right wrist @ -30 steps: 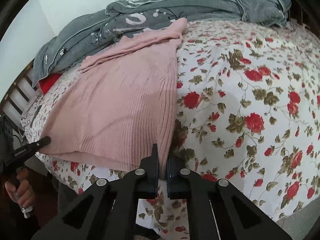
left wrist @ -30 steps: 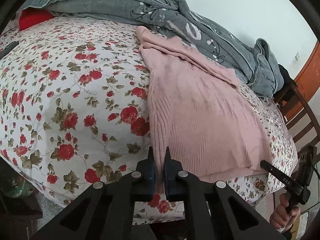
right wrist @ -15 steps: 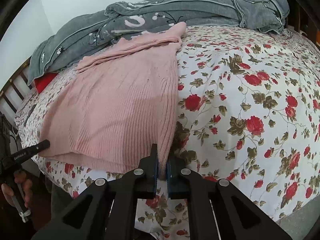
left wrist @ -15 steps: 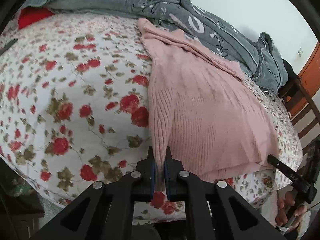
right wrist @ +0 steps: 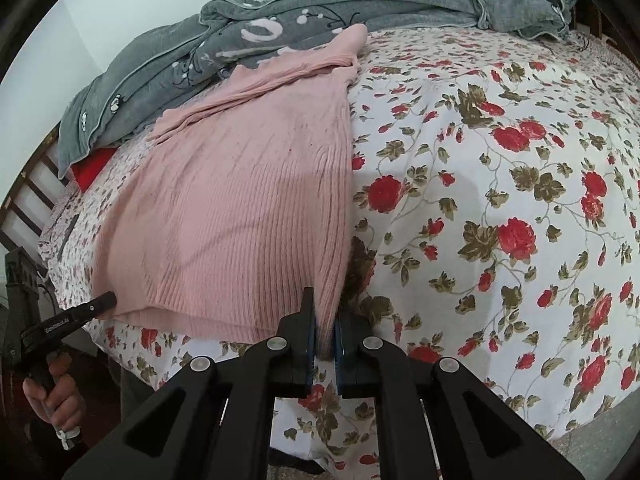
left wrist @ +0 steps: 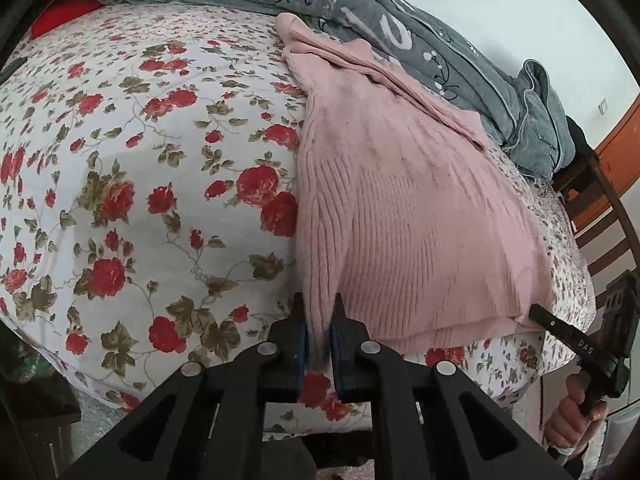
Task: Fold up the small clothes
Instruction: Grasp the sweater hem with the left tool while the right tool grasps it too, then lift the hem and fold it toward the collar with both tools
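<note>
A pink ribbed sweater [left wrist: 400,208] lies flat on the flowered bed sheet [left wrist: 140,160], its sleeves folded across the far end. My left gripper [left wrist: 318,308] is shut on the hem's left corner, which hangs between its blue pads. My right gripper [right wrist: 325,304] pinches the hem's right corner of the same sweater [right wrist: 248,208]; its jaws are opening slightly, with the fabric still between them. Each view shows the other gripper at the opposite hem corner: the right gripper [left wrist: 534,312] and the left gripper [right wrist: 109,300].
A grey blanket [left wrist: 400,28] is bunched along the wall behind the sweater. A red cushion [left wrist: 60,20] lies at the far left corner. A wooden chair [left wrist: 600,216] stands by the bed's right side. The hem corners sit at the bed's near edge.
Both grippers have stayed at the hem corners. The gap between each pair of jaws looks a little wider than before, and the sweater still lies flat.
</note>
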`<state>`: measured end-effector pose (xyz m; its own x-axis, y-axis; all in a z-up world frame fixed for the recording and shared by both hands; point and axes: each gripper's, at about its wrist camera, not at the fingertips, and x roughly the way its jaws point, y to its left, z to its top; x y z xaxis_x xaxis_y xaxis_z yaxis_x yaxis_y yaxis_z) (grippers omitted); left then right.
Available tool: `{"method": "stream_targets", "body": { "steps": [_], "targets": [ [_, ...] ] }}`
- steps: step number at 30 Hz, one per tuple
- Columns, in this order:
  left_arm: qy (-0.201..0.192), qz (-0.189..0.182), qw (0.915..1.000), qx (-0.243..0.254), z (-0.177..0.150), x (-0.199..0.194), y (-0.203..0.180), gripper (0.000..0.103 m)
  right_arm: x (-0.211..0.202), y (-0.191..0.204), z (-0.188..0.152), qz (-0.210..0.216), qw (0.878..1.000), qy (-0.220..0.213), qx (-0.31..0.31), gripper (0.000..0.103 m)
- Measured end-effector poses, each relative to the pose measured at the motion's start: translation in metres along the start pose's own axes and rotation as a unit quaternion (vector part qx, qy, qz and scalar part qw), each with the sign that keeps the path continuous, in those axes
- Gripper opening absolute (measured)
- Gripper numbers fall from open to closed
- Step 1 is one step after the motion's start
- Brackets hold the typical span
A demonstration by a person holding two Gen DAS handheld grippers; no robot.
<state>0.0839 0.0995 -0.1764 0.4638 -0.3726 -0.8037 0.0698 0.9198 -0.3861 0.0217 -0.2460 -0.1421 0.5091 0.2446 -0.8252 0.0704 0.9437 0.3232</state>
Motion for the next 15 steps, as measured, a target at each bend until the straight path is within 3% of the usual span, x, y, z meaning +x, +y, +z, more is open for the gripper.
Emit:
{"method": "stream_targets", "body": {
  "steps": [8,15],
  "targets": [
    [-0.003,-0.001,1.0,-0.007,0.0008,0.0007,0.0023,0.011,0.0019,0.0026,-0.0019,-0.002,1.0,-0.007,0.001,0.014],
    [-0.011,-0.005,0.9998,-0.019,-0.0044,-0.007,0.005,0.009,-0.0004,0.0063,-0.0019,-0.004,1.0,-0.012,-0.008,0.006]
  ]
}}
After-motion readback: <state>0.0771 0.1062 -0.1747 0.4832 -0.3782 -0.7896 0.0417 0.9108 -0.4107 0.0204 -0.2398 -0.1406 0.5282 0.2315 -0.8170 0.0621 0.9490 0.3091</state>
